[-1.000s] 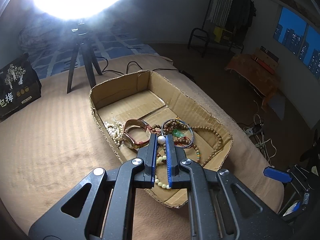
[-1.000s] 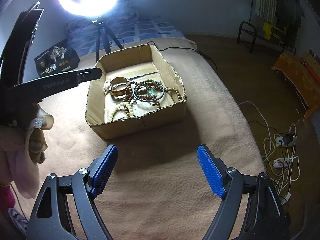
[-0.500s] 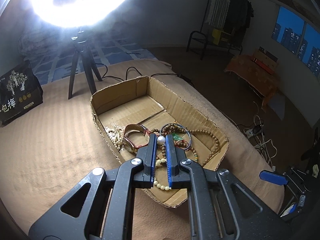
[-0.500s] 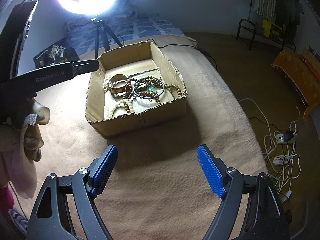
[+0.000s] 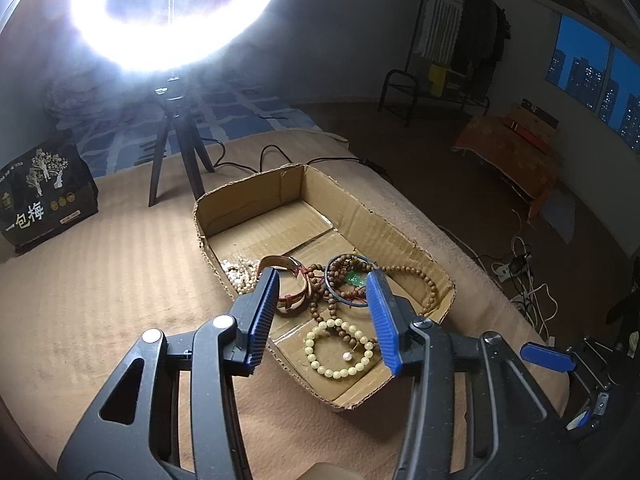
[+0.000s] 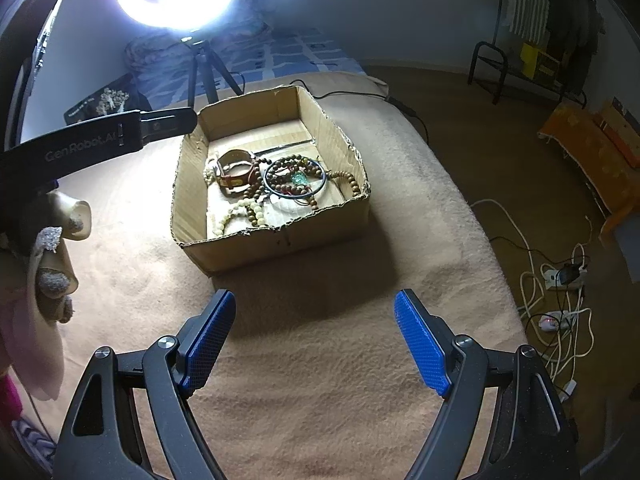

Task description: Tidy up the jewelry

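A shallow cardboard box (image 5: 392, 232) (image 6: 280, 244) on the tan blanket holds the jewelry. Inside lie a cream bead bracelet (image 5: 340, 348) with a small pearl (image 5: 346, 356) resting in it, a brown leather watch (image 5: 292, 292) (image 6: 234, 170), brown wooden bead strands (image 5: 416, 276), a dark bangle (image 6: 294, 180) around a green pendant (image 5: 354, 279), and a whitish bead string (image 5: 240, 272). My left gripper (image 5: 322, 308) is open and empty above the box's near end. My right gripper (image 6: 314, 336) is open and empty over the blanket, in front of the box.
A ring light on a tripod (image 5: 176, 152) stands behind the box, with a black printed bag (image 5: 44, 196) to its left. Cables and a power strip (image 6: 560, 280) lie on the floor at the right. A clothes rack (image 5: 452, 60) stands far back.
My left gripper opened and let go of the small pearl, which now lies inside the cream bracelet in the box. The right gripper stayed open and hardly moved.
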Demonstrator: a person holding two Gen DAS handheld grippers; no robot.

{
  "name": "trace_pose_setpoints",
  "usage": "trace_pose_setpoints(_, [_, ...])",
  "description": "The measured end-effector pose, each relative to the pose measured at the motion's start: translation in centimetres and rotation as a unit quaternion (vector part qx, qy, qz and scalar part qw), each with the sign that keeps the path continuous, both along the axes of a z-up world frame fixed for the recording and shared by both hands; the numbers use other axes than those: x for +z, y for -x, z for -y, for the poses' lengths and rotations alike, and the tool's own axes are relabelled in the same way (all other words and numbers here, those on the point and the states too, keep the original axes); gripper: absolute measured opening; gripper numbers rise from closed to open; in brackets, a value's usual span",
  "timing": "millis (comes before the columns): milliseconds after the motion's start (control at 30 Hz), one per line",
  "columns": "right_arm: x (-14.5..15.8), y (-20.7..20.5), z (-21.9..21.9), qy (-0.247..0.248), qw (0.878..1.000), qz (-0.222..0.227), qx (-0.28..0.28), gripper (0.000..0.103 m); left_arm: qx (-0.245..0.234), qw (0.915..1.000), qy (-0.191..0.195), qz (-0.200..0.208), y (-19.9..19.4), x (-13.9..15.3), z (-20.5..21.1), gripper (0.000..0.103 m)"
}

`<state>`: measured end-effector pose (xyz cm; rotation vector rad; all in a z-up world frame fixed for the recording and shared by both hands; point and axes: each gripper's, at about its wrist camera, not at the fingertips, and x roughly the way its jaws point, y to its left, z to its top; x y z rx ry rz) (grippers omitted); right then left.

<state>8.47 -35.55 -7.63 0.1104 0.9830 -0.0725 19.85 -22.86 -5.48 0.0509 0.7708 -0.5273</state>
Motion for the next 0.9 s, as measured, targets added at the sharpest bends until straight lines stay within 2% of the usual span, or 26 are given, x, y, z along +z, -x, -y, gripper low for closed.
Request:
trace_pose_setpoints(67, [0.2, 0.1, -0.1, 0.003, 1.000, 0.001, -0.001, 0.082, 0.005, 1.0000, 0.000, 0.006, 0.3, 0.3, -0.2, 0.062])
trace_pose_setpoints(233, [0.8, 0.4, -0.5, 0.014, 1.000, 0.005, -0.002, 0.082, 0.010, 0.9999, -0.001, 0.012, 1.0, 1.0, -0.9, 0.065])
trace_pose_setpoints(367, [1.3, 0.5, -0.8, 0.020, 1.000, 0.010, -0.003, 0.082, 0.018, 0.9995, -0.007, 0.024, 1.8, 1.7, -1.7, 0.074])
trace_pose_setpoints(667, [3.0, 1.3, -1.0, 0.024, 0.999, 0.033, -0.012, 0.082, 0.031, 0.9981, -0.020, 0.050, 4.4, 4.3, -4.1, 0.079])
trace_pose_setpoints(900, [5.3, 2.5, -1.5, 0.035, 0.997, 0.070, -0.012, 0.082, 0.038, 0.9955, -0.026, 0.082, 7.9, 6.8, -6.8, 0.084])
